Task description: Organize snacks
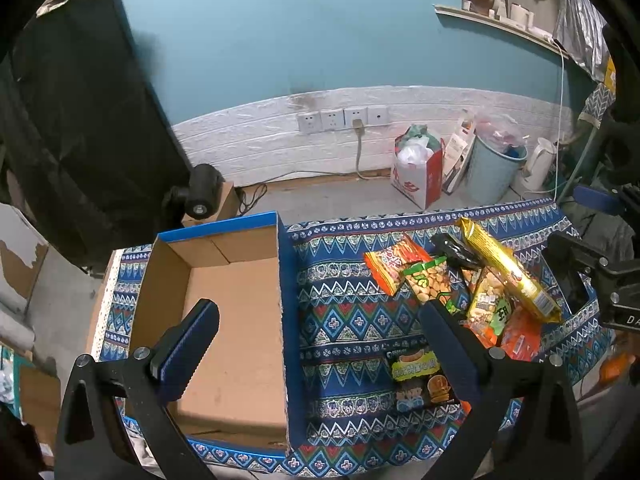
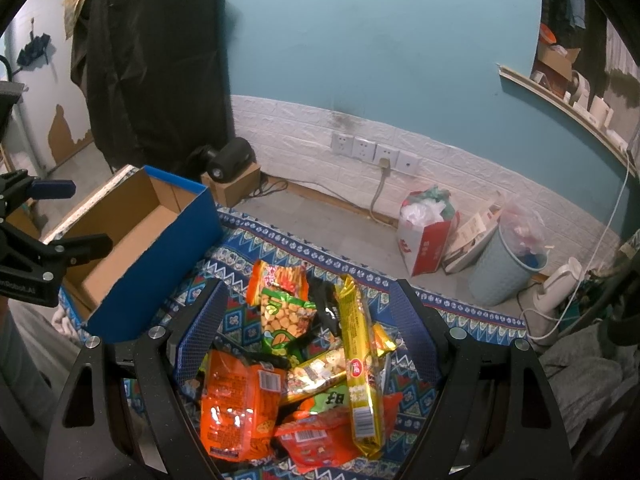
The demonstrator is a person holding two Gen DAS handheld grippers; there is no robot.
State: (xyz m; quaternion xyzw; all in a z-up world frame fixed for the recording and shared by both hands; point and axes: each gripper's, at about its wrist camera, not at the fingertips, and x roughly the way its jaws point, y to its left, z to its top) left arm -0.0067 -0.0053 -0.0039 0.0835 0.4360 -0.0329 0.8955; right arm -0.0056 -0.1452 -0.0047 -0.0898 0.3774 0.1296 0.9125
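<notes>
**Snacks heaped, box bare, both grippers wide and waiting**

Snacks first: the pile (image 2: 304, 360) sits in the lower middle of the right wrist view, packets overlapping on the patterned cloth (image 2: 460, 316). A long gold packet (image 2: 358, 368) lies across the top, an orange bag (image 2: 238, 400) at lower left of the heap, a green peanut bag (image 2: 286, 316) behind. The right gripper (image 2: 304, 332) hangs over them, jaws spread to either side of the heap and holding nothing; it looks poised for a pick, probably the gold packet since nothing pins it.

Over in the left wrist view, the cardboard box (image 1: 236, 304) fills the centre left, open-topped, its floor showing no snacks. It stands just beside the pile, likely so each transfer is short. The left gripper (image 1: 320, 312) is also spread wide and carrying nothing, one finger over the box, the other near a dark packet (image 1: 420, 376) lying apart from the heap at lower centre. Sorting, by this evidence, has yet to begin.
</notes>
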